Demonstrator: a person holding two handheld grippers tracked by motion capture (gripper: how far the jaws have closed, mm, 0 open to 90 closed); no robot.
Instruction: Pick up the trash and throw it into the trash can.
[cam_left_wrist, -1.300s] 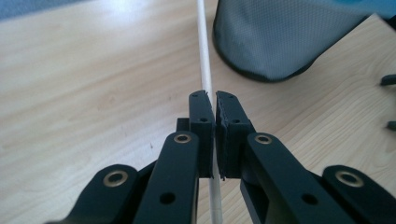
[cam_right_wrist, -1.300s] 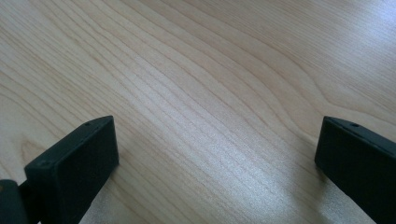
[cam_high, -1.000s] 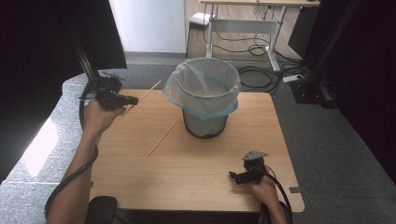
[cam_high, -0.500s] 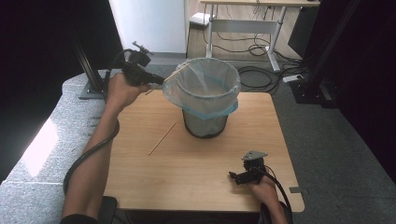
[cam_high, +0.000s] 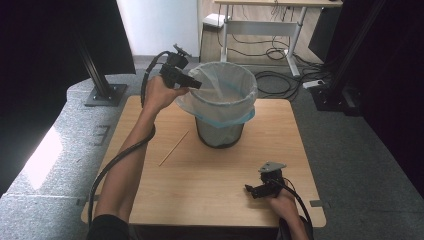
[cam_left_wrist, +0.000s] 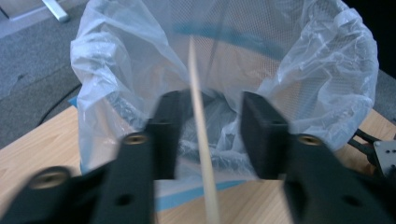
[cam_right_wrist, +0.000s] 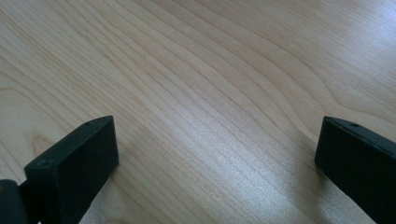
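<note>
Nearby, held right gripper (cam_high: 252, 190) wide and empty by the tabletop's (cam_high: 225, 195) near right corner. Farther, had just been opening left gripper (cam_left_wrist: 215, 109) over bin (cam_high: 220, 134) at the far edge, stick (cam_left_wrist: 194, 70) loose between jaws. Risked glancing stick off the rim onto the tabletop. Could not make out stick's blurred lower end.

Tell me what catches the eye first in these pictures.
The lined wire bin at the table's far middle stands out. At its rim, the left gripper has just been opening, with a thin wooden stick loose between its jaws. Another stick lies on the table, left of the bin.
</note>
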